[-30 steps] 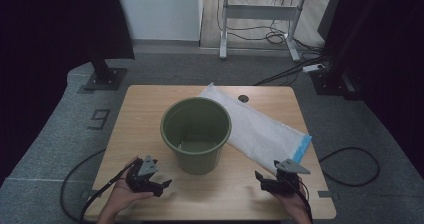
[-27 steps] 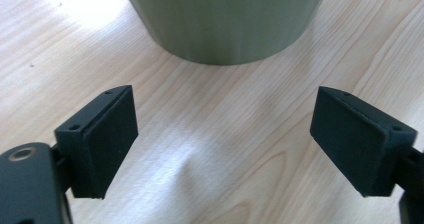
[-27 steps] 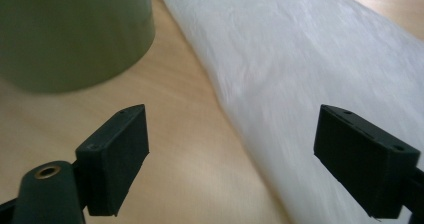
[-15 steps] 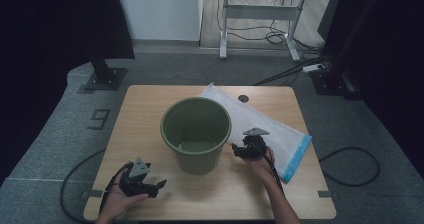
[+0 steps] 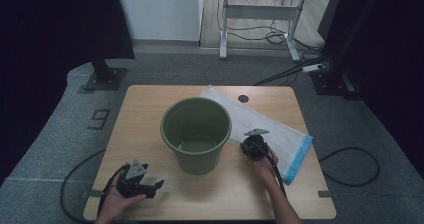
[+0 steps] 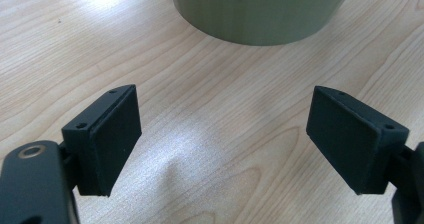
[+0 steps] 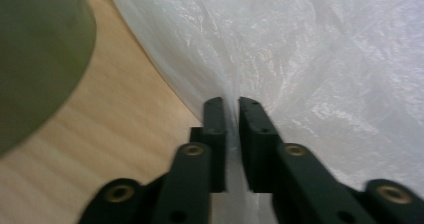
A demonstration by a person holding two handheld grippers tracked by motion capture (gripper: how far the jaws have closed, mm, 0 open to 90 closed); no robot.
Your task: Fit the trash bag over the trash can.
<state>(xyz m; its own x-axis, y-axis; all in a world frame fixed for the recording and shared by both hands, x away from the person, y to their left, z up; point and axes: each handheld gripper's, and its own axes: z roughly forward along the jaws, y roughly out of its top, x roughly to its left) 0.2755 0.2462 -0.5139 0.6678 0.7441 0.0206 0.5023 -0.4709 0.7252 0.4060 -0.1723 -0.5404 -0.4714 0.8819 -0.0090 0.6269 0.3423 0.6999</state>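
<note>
Right tool [image 5: 254,145], jaws nearly closed on the near long edge of the white plastic bag [image 5: 280,129], which lies diagonally on the counter [image 5: 145,114] just right of the green bucket [image 5: 196,134]; left tool [image 5: 137,181] rests wide open, farther off.

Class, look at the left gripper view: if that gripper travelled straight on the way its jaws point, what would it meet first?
Most likely the green bucket. The left gripper has its jaws wide open over bare table, and the bucket's lower wall stands straight ahead, though depth is hard to judge.
</note>
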